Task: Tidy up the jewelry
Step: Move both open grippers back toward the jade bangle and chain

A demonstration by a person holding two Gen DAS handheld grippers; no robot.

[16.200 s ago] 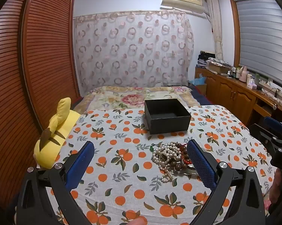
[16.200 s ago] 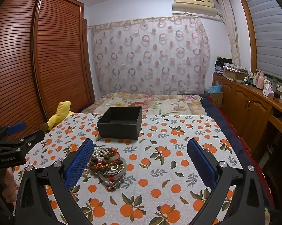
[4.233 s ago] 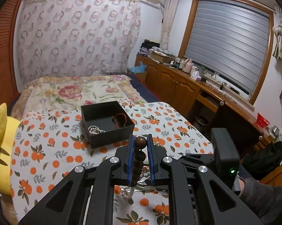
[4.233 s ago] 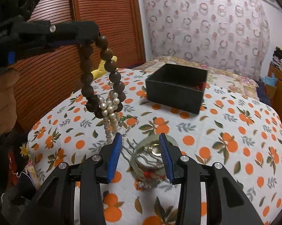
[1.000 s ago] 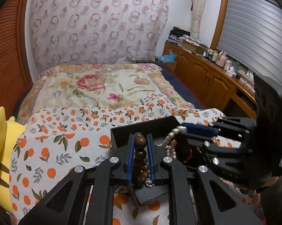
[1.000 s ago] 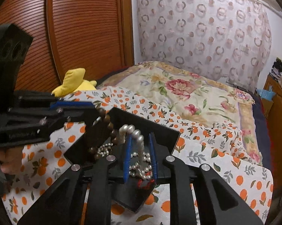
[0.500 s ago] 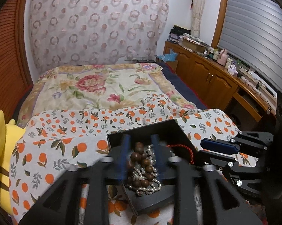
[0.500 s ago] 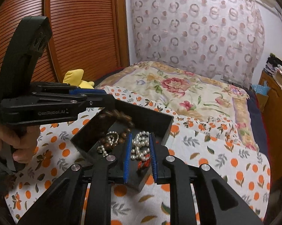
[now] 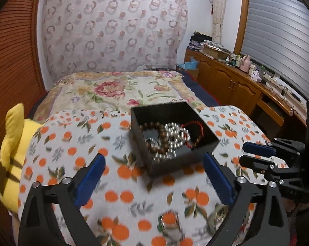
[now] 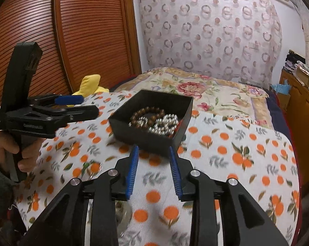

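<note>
The black box point(image 9: 164, 167) sits on the orange-print cloth and holds a brown wooden bead bracelet point(image 9: 152, 127), a pearl strand point(image 9: 176, 136) and a red cord bracelet point(image 9: 195, 126). My left gripper point(image 9: 152, 162) is just short of the box's near corner; its jaws are opening wide with nothing between them. My right gripper point(image 10: 153, 148) is in front of the box point(image 10: 146, 141); its jaws are also opening, and they are empty. Each gripper shows in the other's view: the right gripper point(image 9: 243, 152) and the left gripper point(image 10: 88, 104). Blurred loose jewelry point(image 9: 168, 221) lies on the cloth below.
A pale bangle point(image 10: 123, 213) lies under my right gripper's frame. A yellow plush toy point(image 9: 10, 143) sits at the cloth's left edge. A hand point(image 10: 2, 145) holds the left gripper's handle. A floral quilt lies behind the box, slatted wooden doors stand at left, and wooden cabinets at right.
The left gripper let the wooden bead bracelet drop into the box, opened wide and drew back. The right gripper let go of the pearl strand in the box and also drew back.
</note>
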